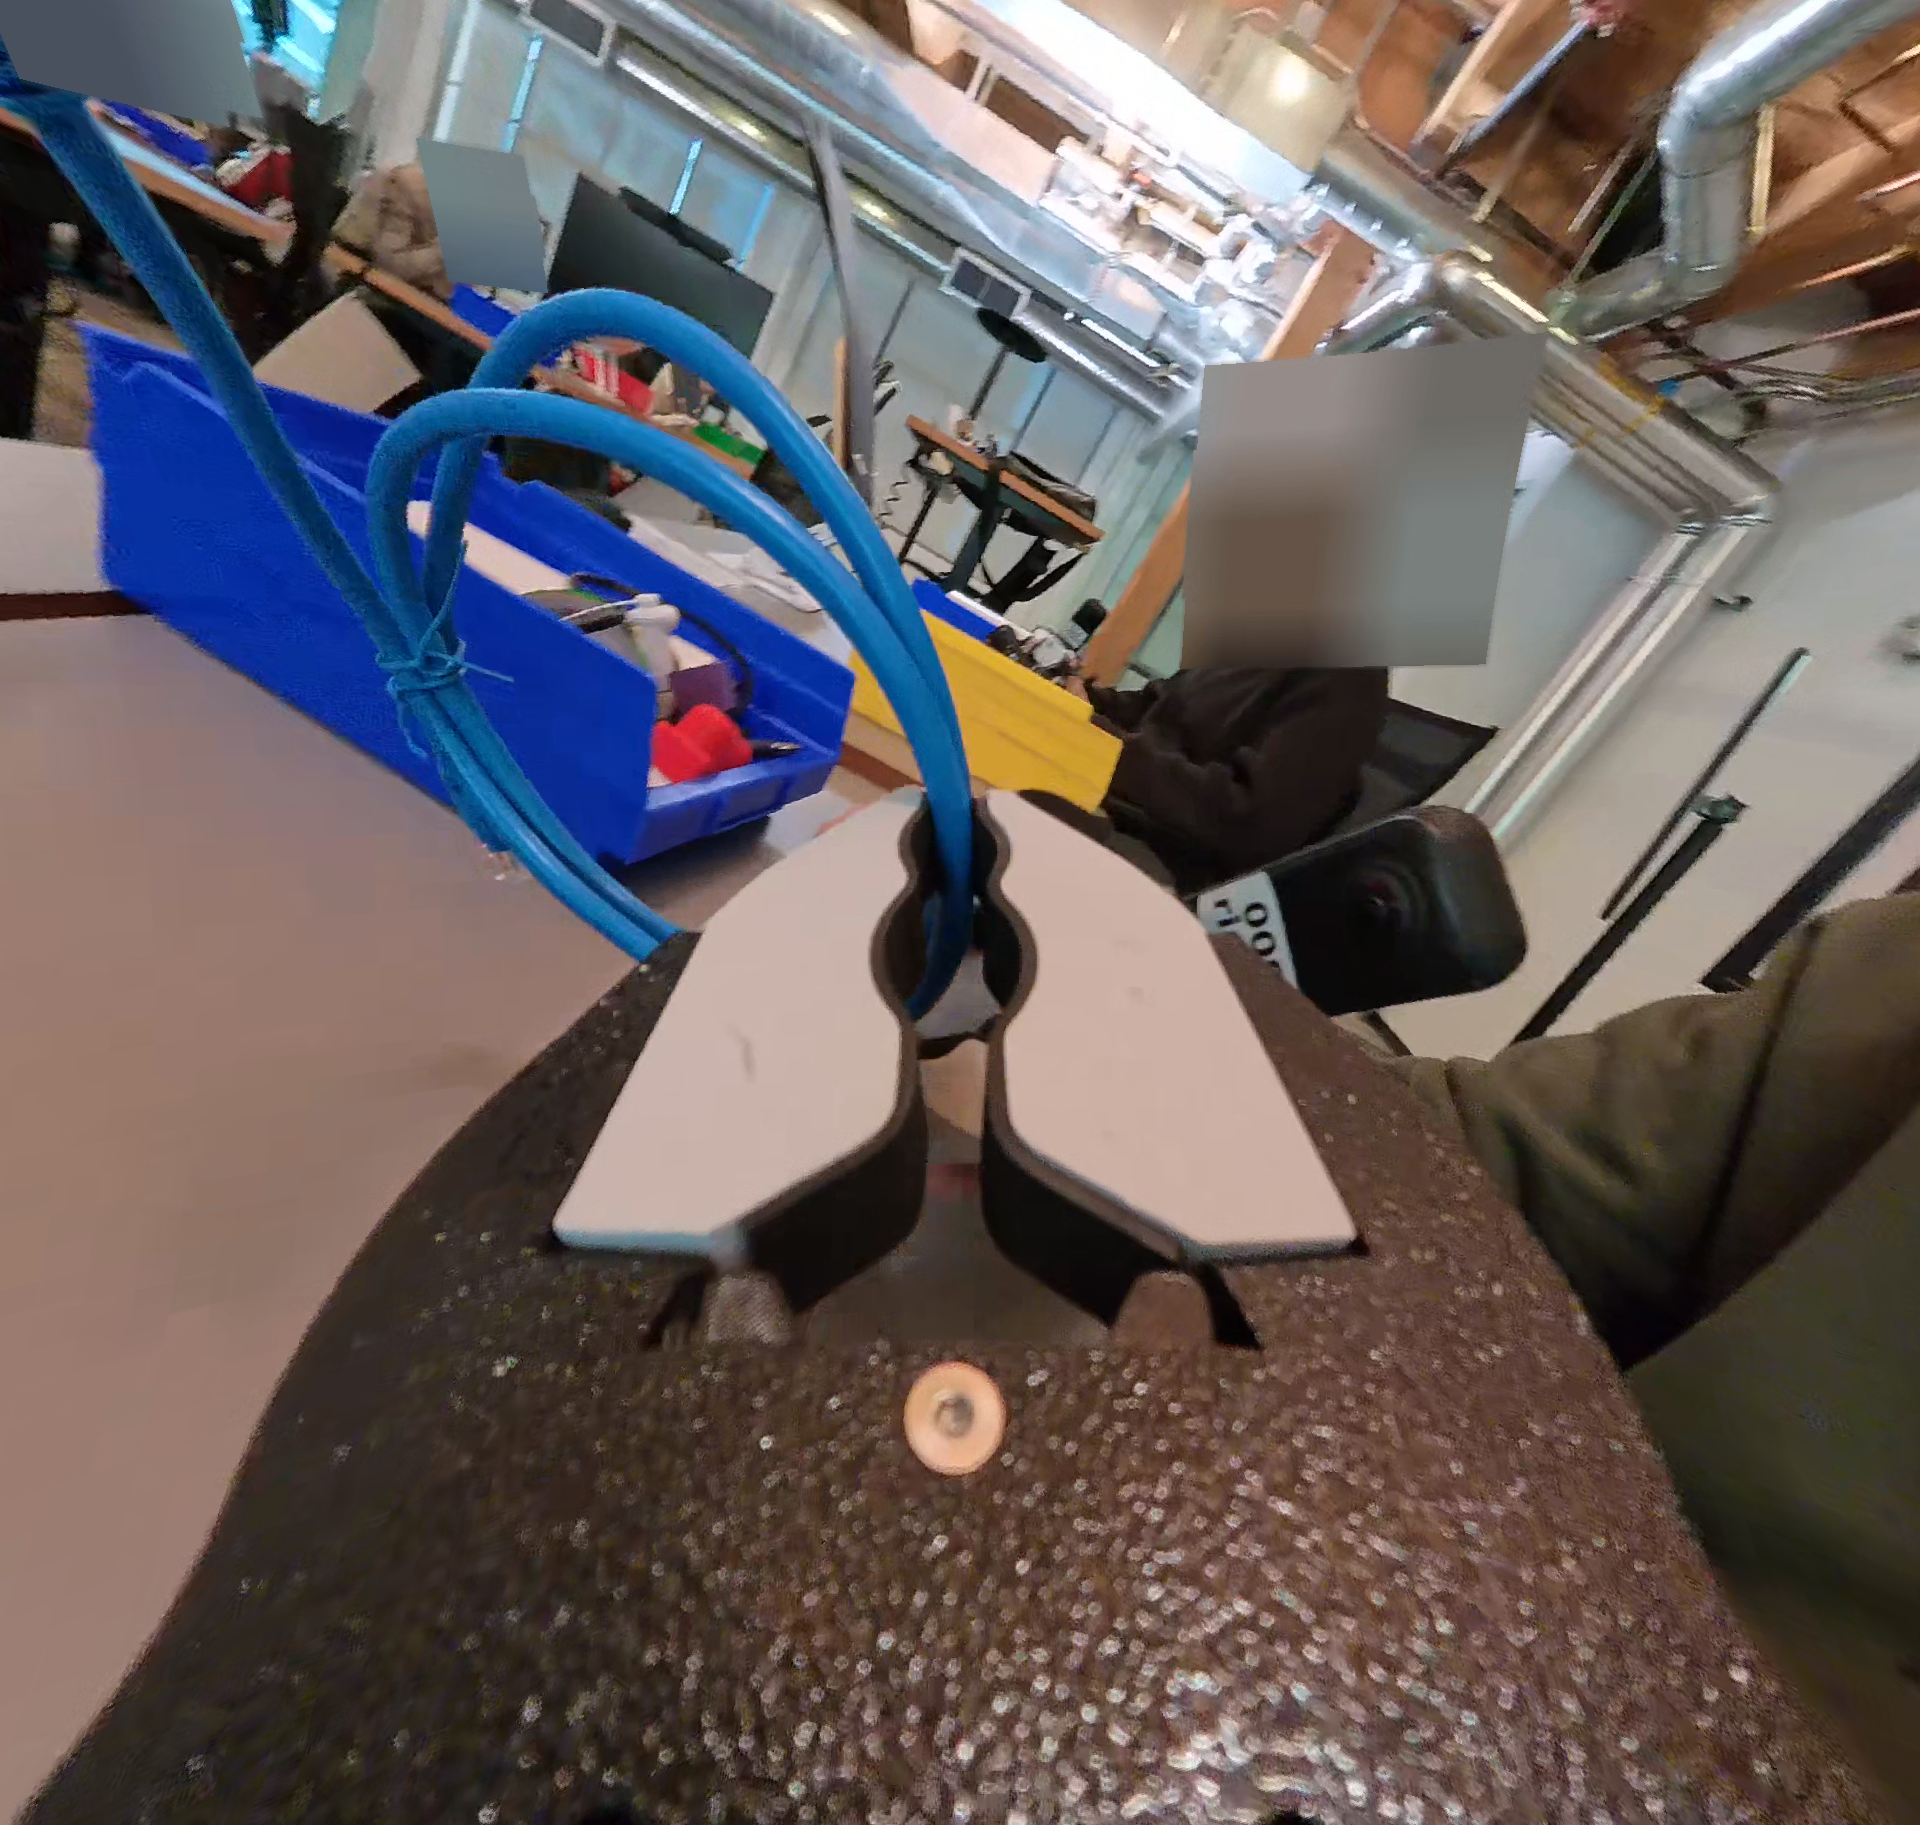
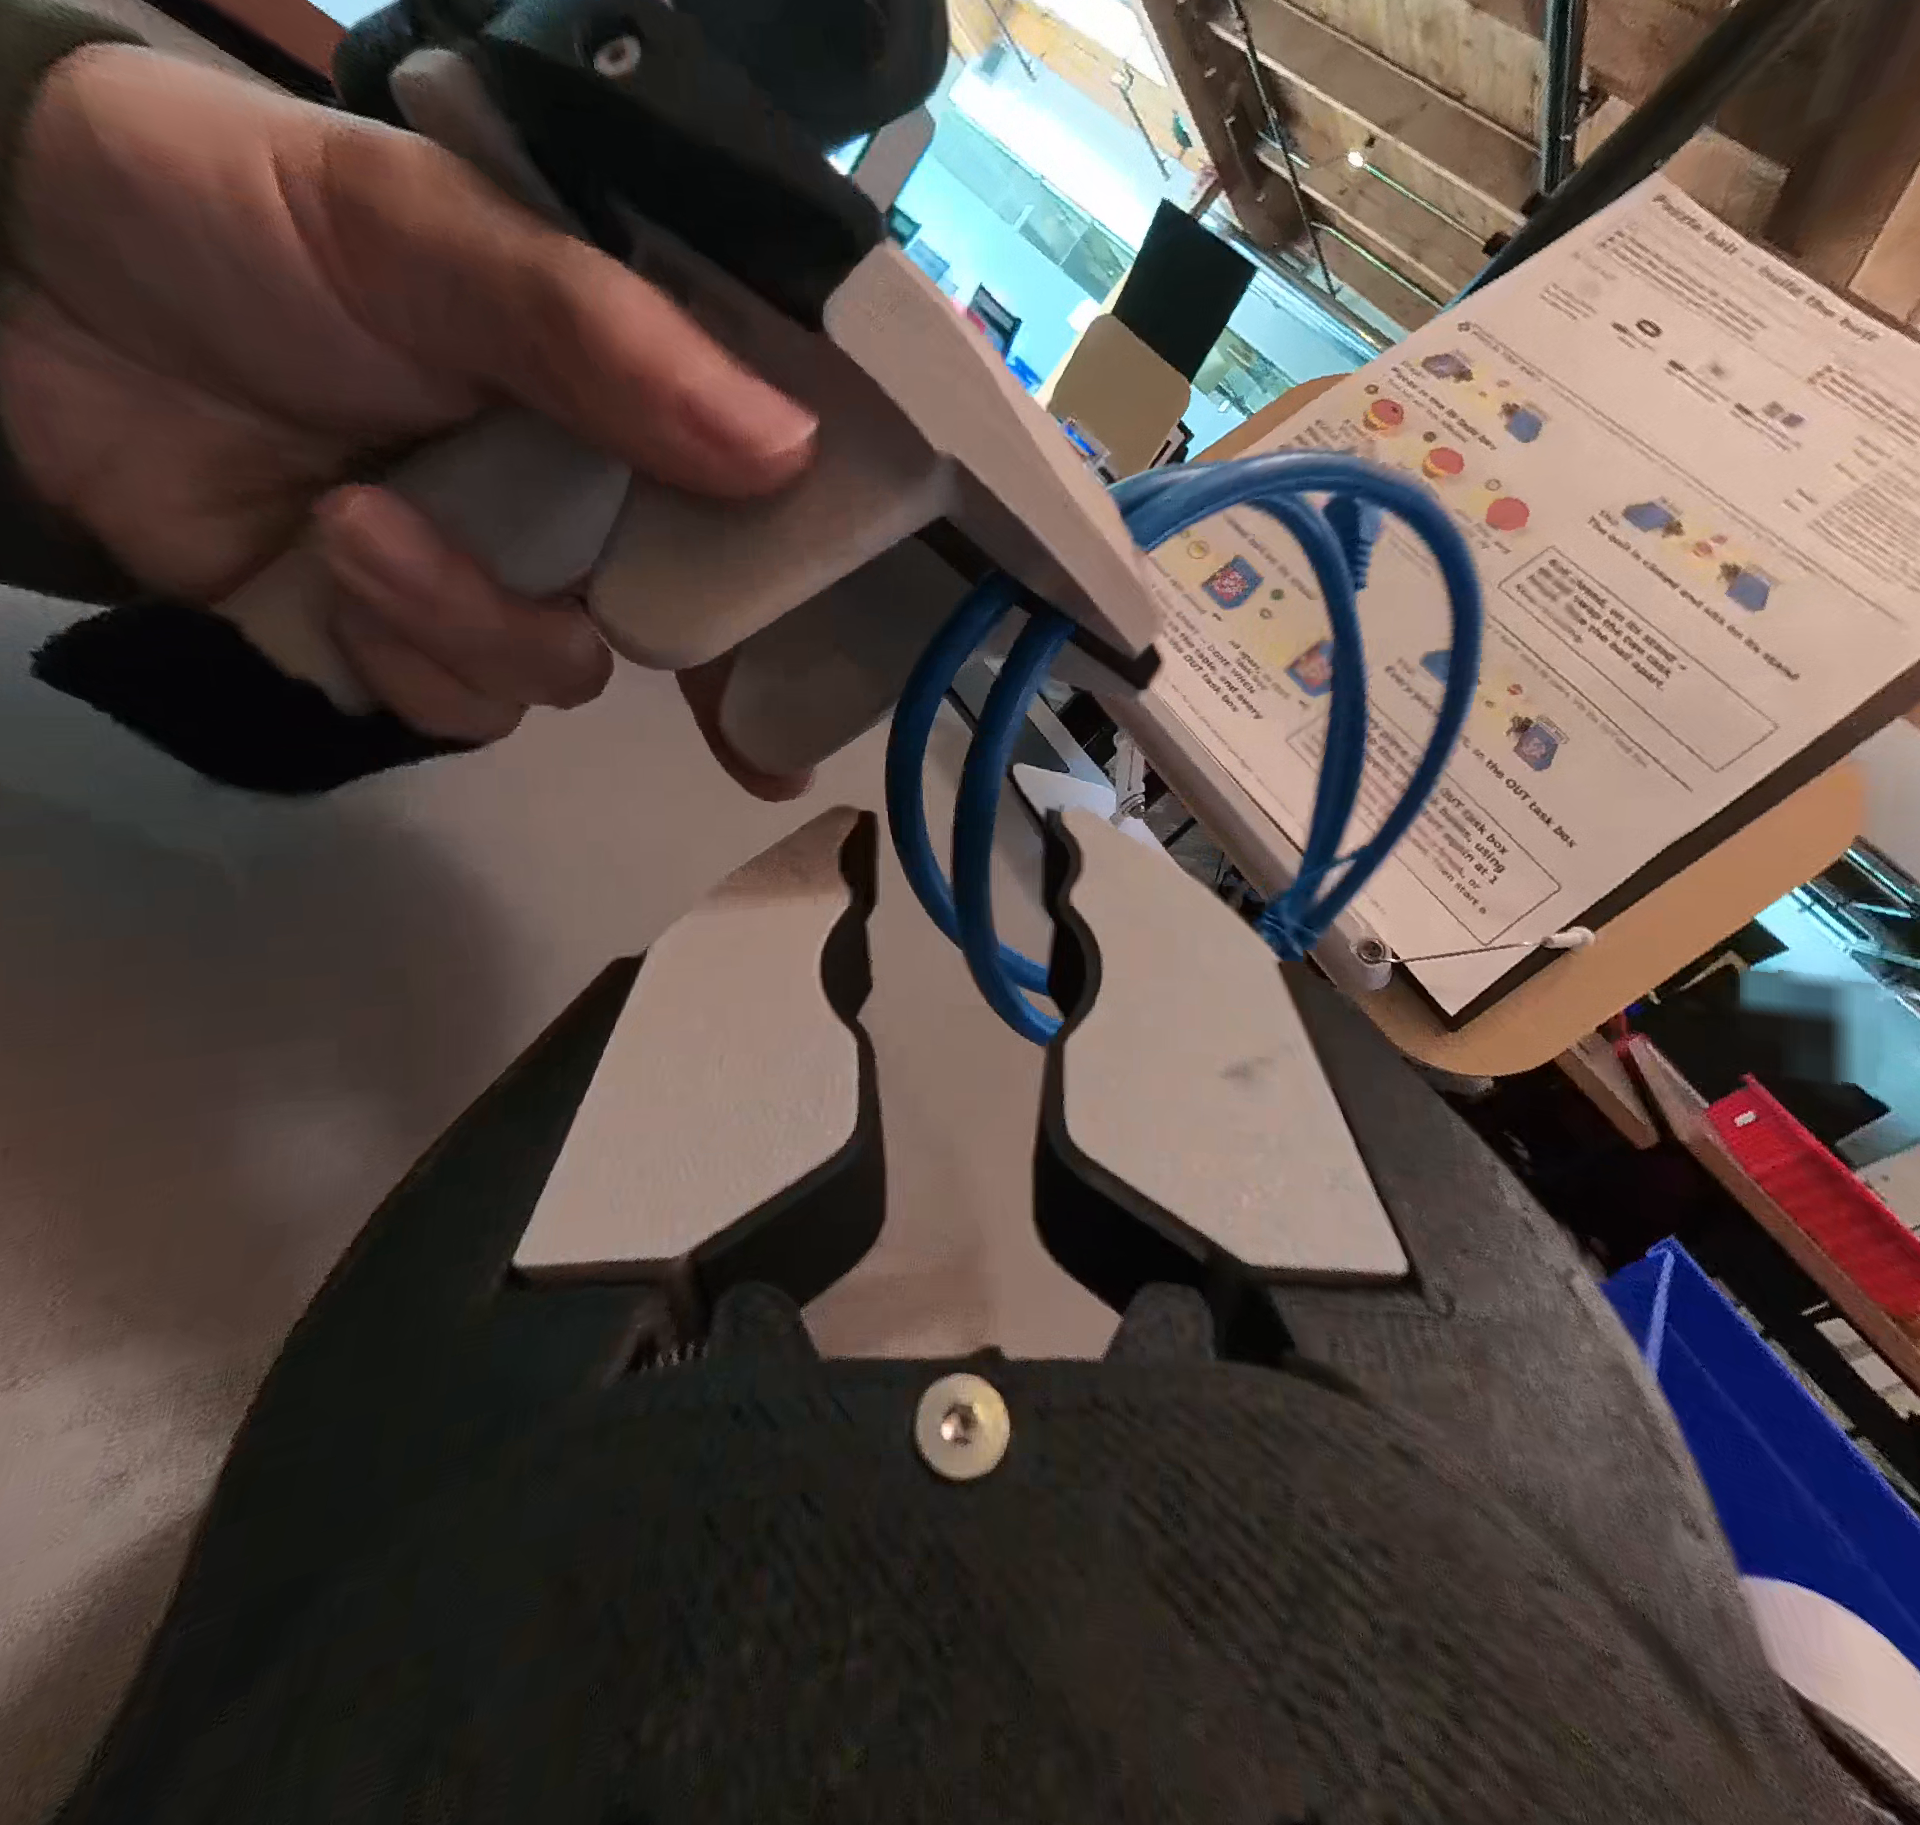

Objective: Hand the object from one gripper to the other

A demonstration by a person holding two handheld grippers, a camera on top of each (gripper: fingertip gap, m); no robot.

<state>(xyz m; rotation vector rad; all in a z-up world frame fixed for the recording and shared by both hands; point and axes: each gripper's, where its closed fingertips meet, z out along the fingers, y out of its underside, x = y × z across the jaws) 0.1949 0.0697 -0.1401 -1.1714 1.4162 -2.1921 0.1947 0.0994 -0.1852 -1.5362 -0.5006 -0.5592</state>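
Observation:
A coiled blue cable point(image 1: 431, 705), bound with a tie, is the object. My left gripper point(image 1: 956, 809) is shut on two of its loops, which rise up and left from the fingertips. In the right wrist view a hand point(image 2: 312, 321) holds the left gripper point(image 2: 1138, 658) at upper left, and the blue cable point(image 2: 906, 747) hangs from it. My right gripper point(image 2: 961, 825) is open. Two cable loops hang down between its fingers; the lowest part lies against the right finger point(image 2: 1174, 1048). The right gripper's camera point(image 1: 1392, 902) shows just right of the left fingers.
A blue bin point(image 1: 312, 570) with small parts and a yellow bin point(image 1: 997, 715) stand on the pale table point(image 1: 208, 944). A person in dark clothes point(image 1: 1247, 736) sits behind. A tilted board with a printed sheet point(image 2: 1558, 580) stands at right, with a red bin point(image 2: 1808, 1183) and a blue bin point(image 2: 1766, 1412) below. My right fingertips sit around 5 centimetres from my left ones.

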